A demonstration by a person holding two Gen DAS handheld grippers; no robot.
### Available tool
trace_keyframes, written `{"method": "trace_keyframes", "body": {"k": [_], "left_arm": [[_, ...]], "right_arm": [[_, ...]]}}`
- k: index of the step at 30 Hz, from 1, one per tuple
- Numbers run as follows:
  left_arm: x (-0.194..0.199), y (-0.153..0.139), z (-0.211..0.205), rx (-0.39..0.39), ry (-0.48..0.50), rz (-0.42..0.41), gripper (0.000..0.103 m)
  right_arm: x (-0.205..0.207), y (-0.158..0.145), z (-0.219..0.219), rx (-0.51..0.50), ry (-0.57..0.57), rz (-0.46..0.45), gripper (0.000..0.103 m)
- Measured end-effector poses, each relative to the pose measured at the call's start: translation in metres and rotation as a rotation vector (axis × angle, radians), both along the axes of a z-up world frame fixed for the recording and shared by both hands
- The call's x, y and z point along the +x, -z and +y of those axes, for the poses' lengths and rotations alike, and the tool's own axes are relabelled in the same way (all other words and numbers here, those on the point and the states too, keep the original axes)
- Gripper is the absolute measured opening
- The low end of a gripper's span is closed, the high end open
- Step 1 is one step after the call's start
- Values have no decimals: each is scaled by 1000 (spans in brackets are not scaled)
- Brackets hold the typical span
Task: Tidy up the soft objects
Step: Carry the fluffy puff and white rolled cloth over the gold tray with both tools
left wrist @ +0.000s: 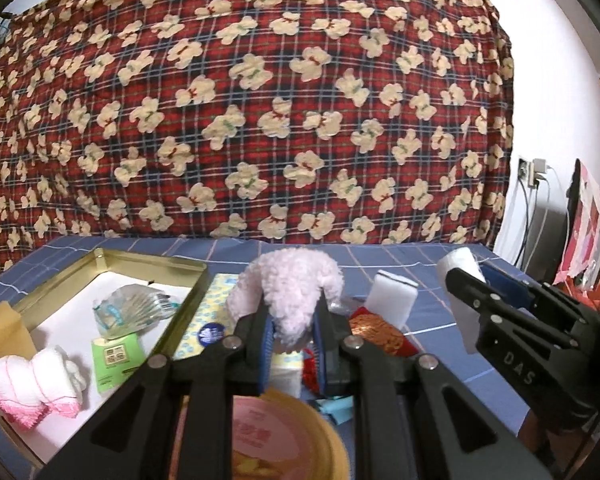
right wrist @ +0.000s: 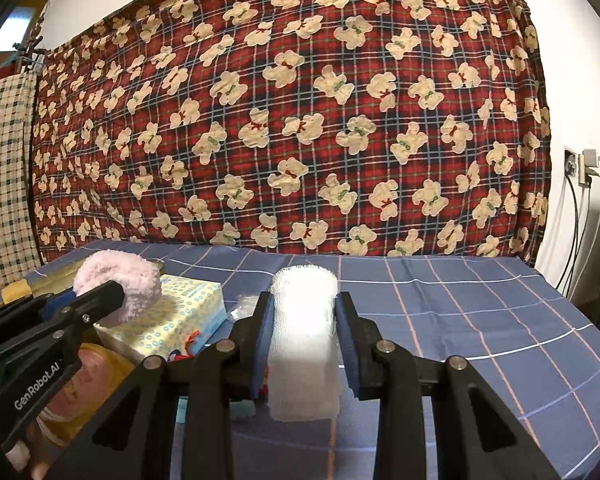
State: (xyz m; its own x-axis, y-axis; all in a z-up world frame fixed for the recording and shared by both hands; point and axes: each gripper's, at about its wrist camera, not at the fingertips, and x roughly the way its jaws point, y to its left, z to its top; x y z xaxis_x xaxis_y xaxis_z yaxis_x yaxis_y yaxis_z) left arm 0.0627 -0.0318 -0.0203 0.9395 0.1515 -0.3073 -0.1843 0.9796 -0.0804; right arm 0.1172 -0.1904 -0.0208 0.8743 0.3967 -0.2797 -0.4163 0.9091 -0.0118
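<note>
In the left wrist view my left gripper is shut on a pale pink fluffy plush piece, held above the clutter. To the left lies a gold tin tray holding a pink-and-white rolled cloth, a green packet and a clear plastic pack. My right gripper is shut on an upright white gauze roll over the blue checked cloth. Each gripper shows in the other's view: the right gripper with the gauze roll, the left gripper with the plush piece.
A patterned tissue box lies beside the tray. A white sponge and a red-gold pouch lie behind my left fingers. A round tin with a pink lid sits below. A bear-print plaid blanket hangs behind the table.
</note>
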Motion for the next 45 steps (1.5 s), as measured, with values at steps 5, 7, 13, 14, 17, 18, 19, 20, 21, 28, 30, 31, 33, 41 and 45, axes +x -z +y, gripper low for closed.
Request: {"method": "trace_keyframes", "body": {"k": [5,7,13,14,17,18,19,20,21,28,30,31,33,41,45], "left_arm": [[0,2,9,-3,-17,17,15],[-2,2,12,-1,-22,14,15],[-8,2,22,-1,-33,8,15],[-9,2,25,-6,-35,9,15],[-10,3,31,-18,-41,11,15],[-11,3,33,-20,-45,10,15],[-11,3,34,-21,-45,11,15],[-12,3,35,-22,-46,12,15],[-12,3,36,-22,-46,13,15],[-8,4,40,-25,-27,38,15],[-7,5,41,-28,-20,45,15],[-7,5,42,-34,-15,48,15],[-7,6,44,-42,-10,54,15],[-13,4,55,-71,-3,57,15],[-18,3,59,-79,2,55,15]], "right_arm": [[0,1,15,-11,-21,17,34],[0,2,21,-16,-27,18,34],[-2,3,37,-24,-46,28,34],[-3,3,39,-25,-48,29,34],[-3,3,45,-30,-56,35,34],[-4,3,48,-31,-60,35,34],[-5,3,50,-33,-63,34,34],[-5,4,52,-35,-67,31,34],[-6,4,53,-36,-69,30,34],[-4,5,60,-45,-87,47,34],[-2,5,62,-49,-90,51,34],[-2,5,63,-51,-92,50,34],[-3,5,66,-57,-96,47,34],[-6,3,79,-72,-131,44,34],[-10,-2,87,-73,-151,33,34]]}}
